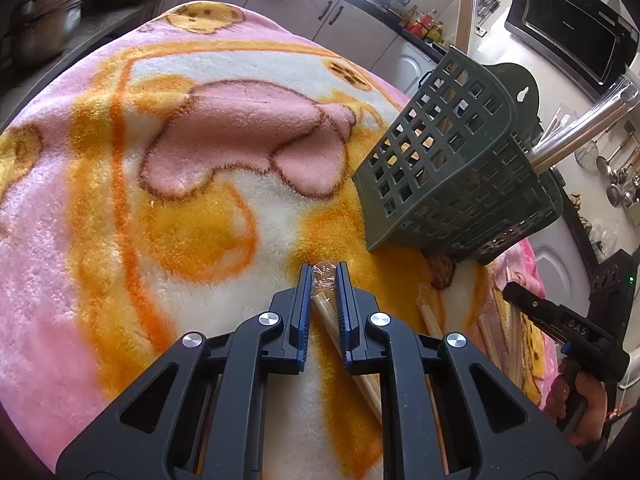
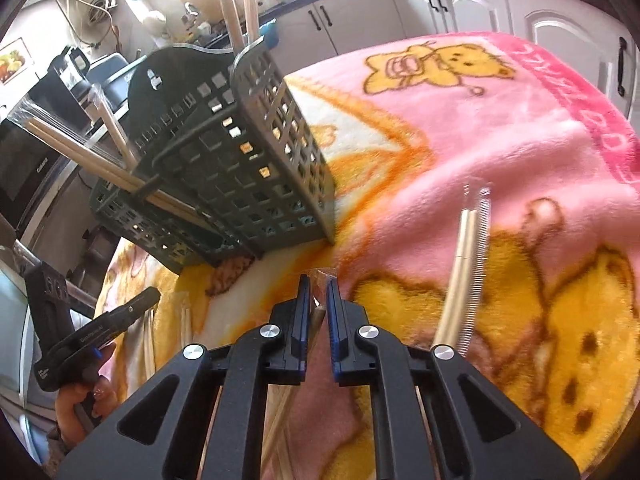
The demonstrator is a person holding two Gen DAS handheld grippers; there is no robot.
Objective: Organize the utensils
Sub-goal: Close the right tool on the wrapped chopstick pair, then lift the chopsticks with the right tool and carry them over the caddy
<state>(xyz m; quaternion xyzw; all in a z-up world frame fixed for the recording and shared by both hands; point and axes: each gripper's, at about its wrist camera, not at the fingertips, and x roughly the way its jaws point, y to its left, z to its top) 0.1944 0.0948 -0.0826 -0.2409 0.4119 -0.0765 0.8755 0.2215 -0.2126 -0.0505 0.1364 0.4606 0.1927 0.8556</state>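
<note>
some chopsticks (image 2: pixel 100 152) stand in the basket (image 1: pixel 452 168); both our grippers (image 1: pixel 325 280) (image 2: pixel 318 286) clamp wrapped pairs; more (image 2: pixel 464 264) lie loose.

Fleece blanket (image 1: pixel 208 184): pink, white, yellow and orange, with brown-outlined cartoon bears and cookie shapes; a deeper pink lettered border in the right wrist view. Utensil basket (image 1: pixel 452 168): dark grey-green square lattice. Wrapped chopsticks (image 2: pixel 464 264): pale wood under clear film. Left gripper (image 1: pixel 325 312) and right gripper (image 2: pixel 319 312): black, blue ribbed pads, silver screws. Cabinet doors (image 2: pixel 472 4): white, black handles.
</note>
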